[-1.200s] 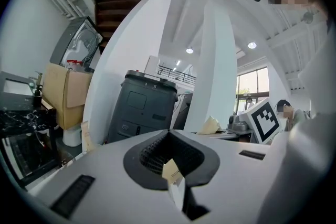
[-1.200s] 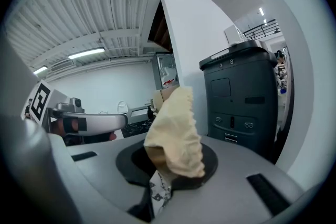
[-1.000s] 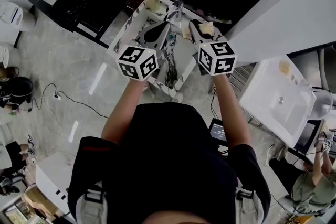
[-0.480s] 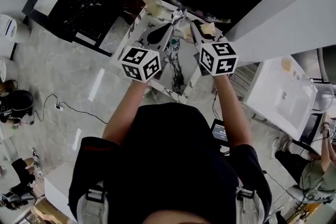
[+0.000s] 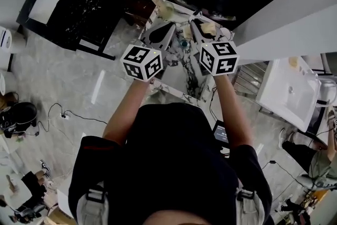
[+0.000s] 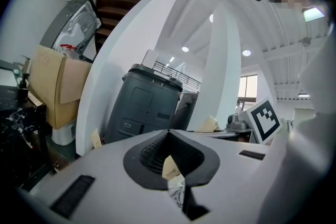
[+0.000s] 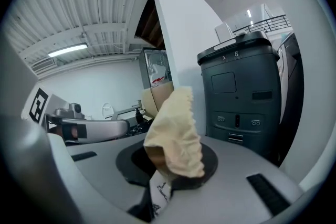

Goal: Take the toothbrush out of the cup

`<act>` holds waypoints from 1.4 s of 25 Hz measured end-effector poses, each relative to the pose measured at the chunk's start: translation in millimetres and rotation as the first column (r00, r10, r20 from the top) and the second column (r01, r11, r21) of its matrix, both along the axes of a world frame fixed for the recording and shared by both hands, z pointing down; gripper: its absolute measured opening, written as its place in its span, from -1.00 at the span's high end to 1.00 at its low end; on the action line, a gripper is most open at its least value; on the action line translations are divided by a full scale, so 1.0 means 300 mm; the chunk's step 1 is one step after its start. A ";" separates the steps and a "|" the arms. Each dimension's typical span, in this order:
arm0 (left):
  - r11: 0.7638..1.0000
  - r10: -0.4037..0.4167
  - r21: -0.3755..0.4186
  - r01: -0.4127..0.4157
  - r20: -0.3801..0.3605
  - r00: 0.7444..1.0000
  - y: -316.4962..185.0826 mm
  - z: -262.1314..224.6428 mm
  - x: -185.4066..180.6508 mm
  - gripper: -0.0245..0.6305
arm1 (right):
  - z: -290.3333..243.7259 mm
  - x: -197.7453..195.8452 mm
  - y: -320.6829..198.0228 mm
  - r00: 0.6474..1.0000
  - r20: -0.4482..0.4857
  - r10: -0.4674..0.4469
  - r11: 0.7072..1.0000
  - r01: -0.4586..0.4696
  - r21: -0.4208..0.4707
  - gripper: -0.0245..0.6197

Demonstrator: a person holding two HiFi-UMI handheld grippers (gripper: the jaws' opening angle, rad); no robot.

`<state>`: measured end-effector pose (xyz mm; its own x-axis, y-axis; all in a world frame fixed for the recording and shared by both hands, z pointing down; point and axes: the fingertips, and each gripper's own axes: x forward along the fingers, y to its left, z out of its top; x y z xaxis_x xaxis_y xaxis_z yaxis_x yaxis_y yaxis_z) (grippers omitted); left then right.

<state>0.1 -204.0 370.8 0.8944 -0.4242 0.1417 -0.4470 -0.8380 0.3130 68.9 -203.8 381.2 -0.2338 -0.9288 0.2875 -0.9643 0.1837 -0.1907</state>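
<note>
**A:** Where is the cup at this moment?

**B:** In the head view the cup (image 5: pixel 184 44) is seen as a small dark-teal round thing on the marble worktop (image 5: pixel 178 75). It lies below and between the two grippers. The toothbrush cannot be made out in it, because it is too small from above. The cup is shown in neither gripper view.

**A:** How are the grippers held?

**B:** The left gripper (image 5: pixel 167 29) is fully closed and nothing is carried in it. Only a strip of marble and a small cream tag are seen through the slit under its jaws. The right gripper (image 5: pixel 195 26) is closed narrowly on a cream cloth (image 7: pixel 176 134), which stands up crinkled between the jaws.

**A:** So the taking out is not yet begun?

**B:** It is judged so. The cup is not touched by either gripper.

**A:** What can go wrong from here?

**B:** Three things are feared.
- The right gripper is occupied. If the toothbrush is reached for with it, the cloth must first be laid down, or the handle is pinched together with the cloth and may slip.
- The left gripper must be opened before the approach. Otherwise the cup is only pushed by closed jaws and may be tipped over.
- The cup looks light and the worktop small. If the toothbrush is pulled at a slant and the cup is not steadied, the cup may be dragged along or sent over the edge.
</note>
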 end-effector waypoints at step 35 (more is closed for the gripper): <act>0.979 0.171 -0.121 -0.165 0.040 0.984 -0.375 0.213 -0.059 0.89 | 0.162 -0.053 -0.310 0.984 0.021 0.176 0.976 -0.172 -0.135 0.75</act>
